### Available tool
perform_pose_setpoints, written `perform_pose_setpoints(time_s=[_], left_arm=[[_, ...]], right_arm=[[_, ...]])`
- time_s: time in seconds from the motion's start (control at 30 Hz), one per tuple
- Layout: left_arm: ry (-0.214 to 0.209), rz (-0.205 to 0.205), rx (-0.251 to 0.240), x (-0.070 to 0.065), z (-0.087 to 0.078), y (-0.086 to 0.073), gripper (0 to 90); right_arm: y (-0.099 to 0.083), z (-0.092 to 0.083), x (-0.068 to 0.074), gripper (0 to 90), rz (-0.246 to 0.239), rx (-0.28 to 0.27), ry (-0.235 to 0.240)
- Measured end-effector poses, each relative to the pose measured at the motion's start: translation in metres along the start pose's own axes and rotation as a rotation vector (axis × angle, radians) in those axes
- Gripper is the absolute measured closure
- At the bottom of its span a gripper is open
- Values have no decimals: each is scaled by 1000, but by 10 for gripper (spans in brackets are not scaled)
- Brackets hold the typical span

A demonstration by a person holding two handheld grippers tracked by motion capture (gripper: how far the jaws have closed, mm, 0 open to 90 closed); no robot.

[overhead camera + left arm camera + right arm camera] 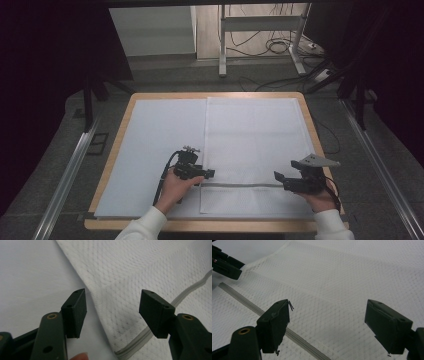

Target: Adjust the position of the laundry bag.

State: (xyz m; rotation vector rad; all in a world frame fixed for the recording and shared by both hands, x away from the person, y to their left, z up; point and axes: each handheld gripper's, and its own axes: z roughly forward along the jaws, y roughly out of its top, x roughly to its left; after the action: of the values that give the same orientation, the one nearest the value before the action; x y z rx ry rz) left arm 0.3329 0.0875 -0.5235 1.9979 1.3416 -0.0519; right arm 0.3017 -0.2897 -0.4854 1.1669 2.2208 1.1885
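A white waffle-weave towel (255,140) lies flat on the right half of the table, and a grey stripe (250,185) crosses it near the front edge. My left gripper (210,173) rests at the towel's left edge by the stripe. In the left gripper view it (113,310) is open, and the edge of the towel (140,272) runs between its jaws untouched. My right gripper (278,176) hovers at the towel's right side. In the right gripper view it (328,320) is open over the towel (337,277) and the stripe (249,303), with the left gripper (227,263) beyond.
A pale sheet (160,140) covers the wooden table (120,125). Metal rails (70,175) run along both sides of the table. Behind it stand a metal desk frame (222,45) and loose cables (280,47) on the floor.
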Motion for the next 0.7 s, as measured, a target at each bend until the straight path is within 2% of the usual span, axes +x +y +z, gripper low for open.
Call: perform_pose_setpoints(time_s=[0.13, 0.2, 0.23, 0.27, 0.43, 0.6, 0.7], left_arm=[[4, 1, -12, 0, 1, -1, 481], [-4, 2, -20, 0, 2, -1, 571], [-7, 16, -9, 0, 2, -1, 599], [-8, 5, -15, -1, 4, -2, 619], [6, 8, -21, 0, 5, -3, 739], [6, 24, -24, 1, 6, -4, 851], [1, 28, -21, 3, 6, -4, 880]], right_arm=[[0, -1, 0, 193, 5, -5, -4], [1, -1, 0, 195, 5, -4, -4], [1, -1, 0, 195, 5, -5, -5], [2, -2, 0, 196, 4, -5, -7], [3, -3, 0, 199, 3, -12, -12], [4, -4, -1, 206, 4, -16, -12], [6, -3, -1, 207, 6, -17, -21]])
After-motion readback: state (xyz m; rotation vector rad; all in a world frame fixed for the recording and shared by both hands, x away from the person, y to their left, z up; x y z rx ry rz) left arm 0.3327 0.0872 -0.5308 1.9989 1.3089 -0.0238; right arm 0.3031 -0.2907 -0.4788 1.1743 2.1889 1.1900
